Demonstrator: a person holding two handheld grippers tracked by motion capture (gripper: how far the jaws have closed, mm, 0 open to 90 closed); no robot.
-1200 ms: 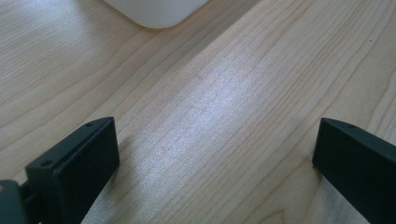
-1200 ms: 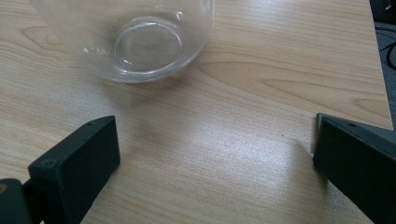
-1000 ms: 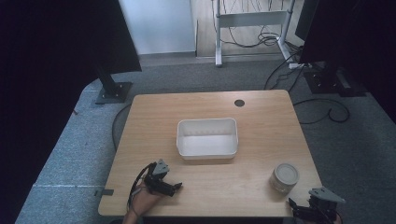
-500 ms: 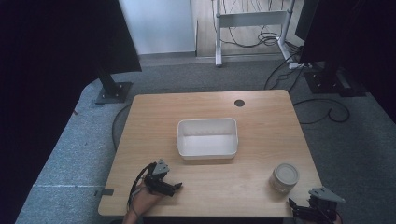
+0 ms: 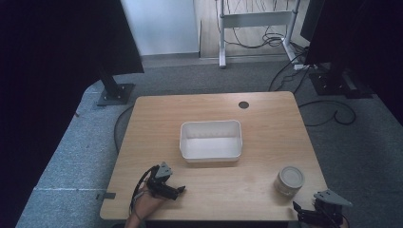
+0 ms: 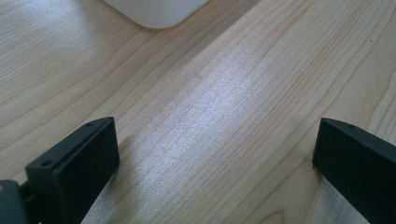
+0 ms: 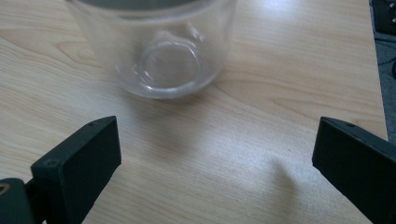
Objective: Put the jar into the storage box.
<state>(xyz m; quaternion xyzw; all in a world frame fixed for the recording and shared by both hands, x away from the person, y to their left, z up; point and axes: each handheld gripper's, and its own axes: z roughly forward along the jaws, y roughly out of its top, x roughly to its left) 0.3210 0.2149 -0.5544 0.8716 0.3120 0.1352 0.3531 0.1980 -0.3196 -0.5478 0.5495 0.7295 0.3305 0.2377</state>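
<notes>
Wooden bench (image 5: 266, 118) in high view: white tub (image 5: 211, 140) mid-bench, empty. Clear jar (image 5: 290, 181) sits well off the tub toward the near right corner, close to the bench edge. Left tool (image 5: 179, 190) rests on the bench just near-left of the tub; right tool (image 5: 304, 214) hangs off the near edge, just past the jar.

Left gripper view: jaws spread wide, nothing between them, tub corner (image 6: 154, 11) ahead.

Right gripper view: jaws released, wide apart, jar (image 7: 156, 46) just ahead, not between them. Glass, see-through, looks empty, dark lid band at top.

Risk, my read: jar is slick and near the edge; an off-centre approach by a jaw could shove it over.
</notes>
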